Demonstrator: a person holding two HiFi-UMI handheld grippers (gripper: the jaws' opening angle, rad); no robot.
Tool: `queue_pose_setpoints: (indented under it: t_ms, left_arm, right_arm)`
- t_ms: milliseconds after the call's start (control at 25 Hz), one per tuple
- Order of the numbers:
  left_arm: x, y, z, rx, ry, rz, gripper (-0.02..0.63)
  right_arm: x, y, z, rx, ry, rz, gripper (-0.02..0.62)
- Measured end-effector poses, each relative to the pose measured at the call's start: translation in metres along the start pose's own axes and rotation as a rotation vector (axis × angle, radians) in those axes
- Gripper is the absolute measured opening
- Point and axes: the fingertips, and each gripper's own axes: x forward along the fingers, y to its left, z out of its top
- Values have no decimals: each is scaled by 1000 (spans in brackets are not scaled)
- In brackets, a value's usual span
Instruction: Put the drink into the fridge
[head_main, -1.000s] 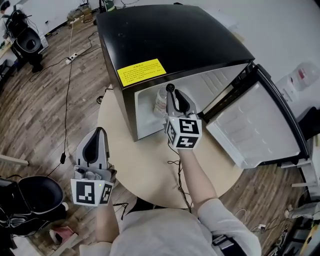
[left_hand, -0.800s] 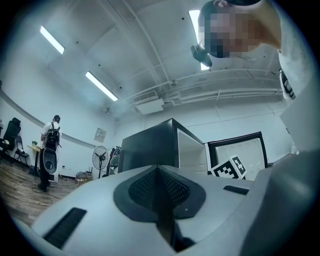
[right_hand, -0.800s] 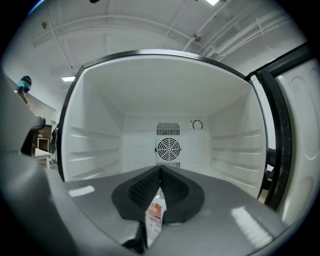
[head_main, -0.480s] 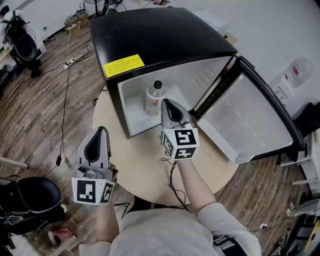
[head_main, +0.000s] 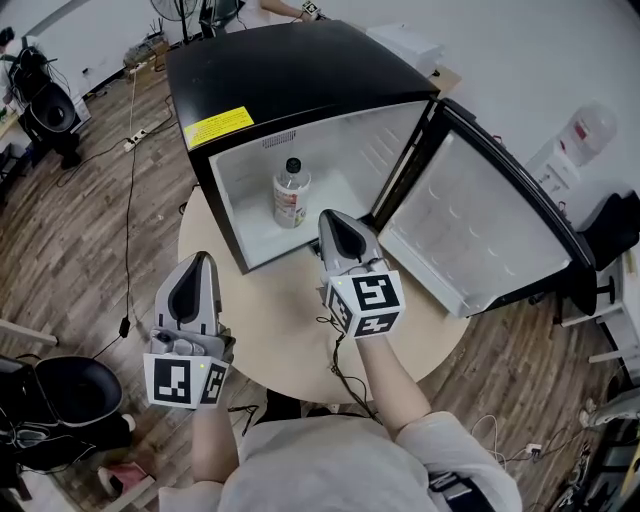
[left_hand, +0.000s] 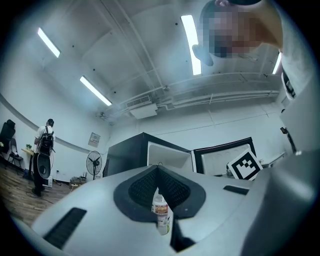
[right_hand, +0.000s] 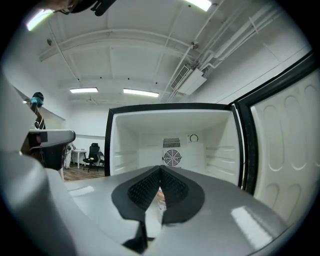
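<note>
The drink, a clear bottle (head_main: 290, 195) with a black cap and a printed label, stands upright on the white floor inside the black mini fridge (head_main: 290, 70). The fridge door (head_main: 480, 230) hangs wide open to the right. My right gripper (head_main: 330, 218) is shut and empty, over the table just outside the fridge opening, a little right of the bottle. My left gripper (head_main: 200, 262) is shut and empty at the table's left edge. In the left gripper view the bottle (left_hand: 161, 215) shows below the joined tips (left_hand: 158, 167). The right gripper view looks into the fridge past shut tips (right_hand: 160, 169).
The fridge sits on a round pale table (head_main: 290, 330). Black chairs (head_main: 60, 390) stand on the wood floor at the left, with cables and a power strip (head_main: 145, 112). A water jug (head_main: 590, 135) is at the right. A person (left_hand: 42, 150) and a fan (left_hand: 93, 162) are far off.
My right gripper has let go of the bottle, drawn back out of the fridge and shut its jaws. The bottle stays standing inside. The left gripper has not moved.
</note>
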Motion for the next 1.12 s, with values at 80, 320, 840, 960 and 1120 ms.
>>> queue_pose_setpoints:
  t_ms: [80, 320, 840, 960, 1120]
  left_arm:
    - [-1, -7, 3, 3, -3, -5, 6]
    - [-5, -30, 12, 9, -18, -21, 6]
    - [-9, -84, 27, 19, -45, -63, 6]
    - [-11, -96, 29, 17, -50, -71, 6]
    - [-13, -112, 30, 18, -52, -81, 6]
  right_arm:
    - [-11, -1, 7, -1, -10, 1, 11]
    - [-47, -6, 25, -25, -43, 0, 11]
    - [-124, -32, 51, -84, -80, -39, 11]
    - [-141, -36, 49, -96, -75, -44, 11]
    - [-161, -43, 46, -77, -79, -53, 11]
